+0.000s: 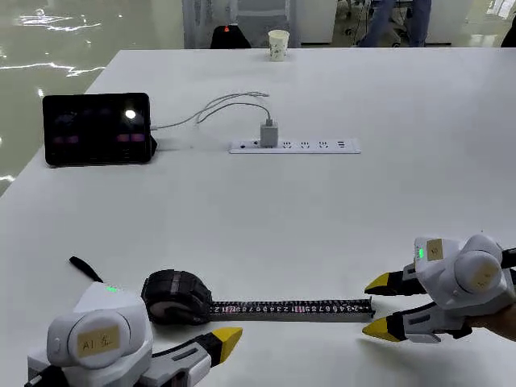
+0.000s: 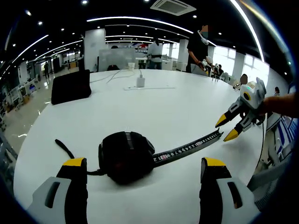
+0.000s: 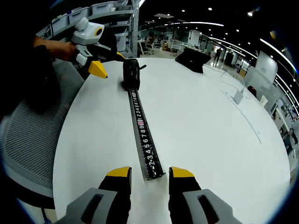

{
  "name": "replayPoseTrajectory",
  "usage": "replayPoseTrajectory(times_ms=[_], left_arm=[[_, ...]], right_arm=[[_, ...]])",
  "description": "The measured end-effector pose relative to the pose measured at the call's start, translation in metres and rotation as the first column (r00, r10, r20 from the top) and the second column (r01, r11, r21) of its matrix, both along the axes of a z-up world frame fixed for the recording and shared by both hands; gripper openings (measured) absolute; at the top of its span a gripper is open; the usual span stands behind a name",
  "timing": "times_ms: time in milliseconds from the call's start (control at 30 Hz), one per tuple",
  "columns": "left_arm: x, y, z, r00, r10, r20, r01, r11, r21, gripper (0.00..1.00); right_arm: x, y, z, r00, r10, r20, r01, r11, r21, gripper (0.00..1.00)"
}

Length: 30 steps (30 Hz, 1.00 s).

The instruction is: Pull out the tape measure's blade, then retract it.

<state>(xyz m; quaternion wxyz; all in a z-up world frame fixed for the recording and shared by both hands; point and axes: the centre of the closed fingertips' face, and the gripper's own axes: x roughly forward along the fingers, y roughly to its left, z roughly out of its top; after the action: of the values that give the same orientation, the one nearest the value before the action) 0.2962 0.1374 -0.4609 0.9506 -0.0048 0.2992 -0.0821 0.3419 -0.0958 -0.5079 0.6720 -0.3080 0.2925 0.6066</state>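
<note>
Jaws, left: the left gripper (image 2: 144,163) is spread wide, its yellow tips standing clear on either side of the tape measure case (image 1: 176,297), and it grips nothing.
Jaws, right: the right gripper (image 1: 376,305) is parted too, well off to the right of the case. Its tips bracket the blade tip (image 1: 369,306) with a gap on both sides.
Case: black, lying on the white table (image 1: 339,218), between the left gripper's jaws.
Blade: the blade (image 1: 290,308) is out, running flat and straight from the case's right side, numbers facing up.
Strap: a black strap (image 1: 83,268) trails off the case's left side.
Tablet: a dark tablet (image 1: 98,129) is propped up well beyond the case, off to the left.
Power strip: a white power strip (image 1: 294,146) with a charger (image 1: 268,133) plugged in lies well beyond the case, slightly to the right.
Cup: a paper cup (image 1: 278,44) sits at the table's far edge, farthest from the case.
</note>
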Motion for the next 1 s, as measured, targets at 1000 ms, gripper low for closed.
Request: replayPoseTrajectory(times_ms=[1000], left_arm=[[0.022, 0.016, -0.019, 0.991, 0.111, -0.068, -0.114, 0.993, -0.036, 0.86]], right_arm=[[0.004, -0.002, -0.013, 0.988, 0.149, -0.034, -0.151, 0.987, -0.058, 0.13]])
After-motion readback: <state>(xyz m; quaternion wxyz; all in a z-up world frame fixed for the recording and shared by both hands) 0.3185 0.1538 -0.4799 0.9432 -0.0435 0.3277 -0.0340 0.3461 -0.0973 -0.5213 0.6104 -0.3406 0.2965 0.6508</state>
